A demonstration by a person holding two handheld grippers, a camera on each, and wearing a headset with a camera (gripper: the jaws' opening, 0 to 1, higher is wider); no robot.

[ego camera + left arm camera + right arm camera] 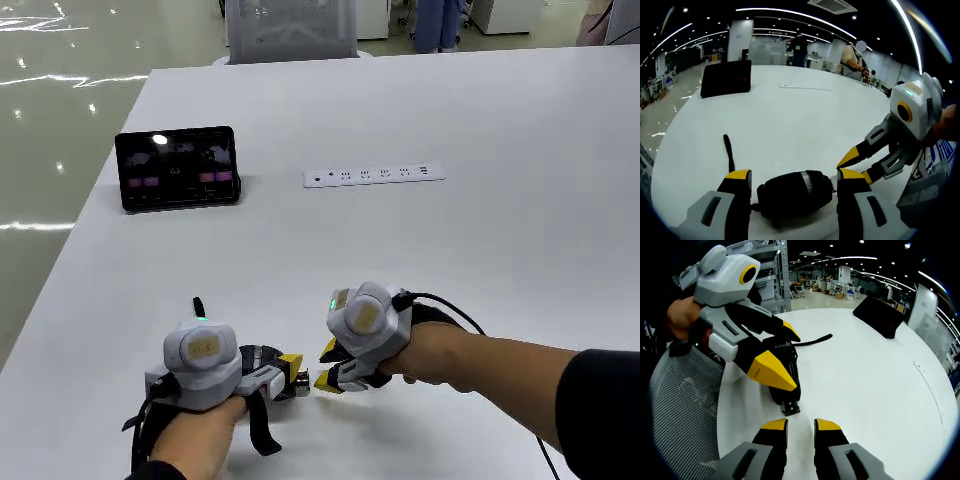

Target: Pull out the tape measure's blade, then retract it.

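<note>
left hand-held gripper clamped on the black tape measure, down on the white bench; right hand-held gripper just before the blade tip, jaws slightly apart, gripping nothing; tablet and power strip farther back

Black tape measure, white table, black tablet

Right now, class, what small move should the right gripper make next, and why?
Probably ease the right gripper forward and close it on the blade tip. The left gripper holds the tape measure between its jaws, and the tip pokes out toward the right gripper, whose jaws stand slightly apart just short of it, holding nothing.
</note>
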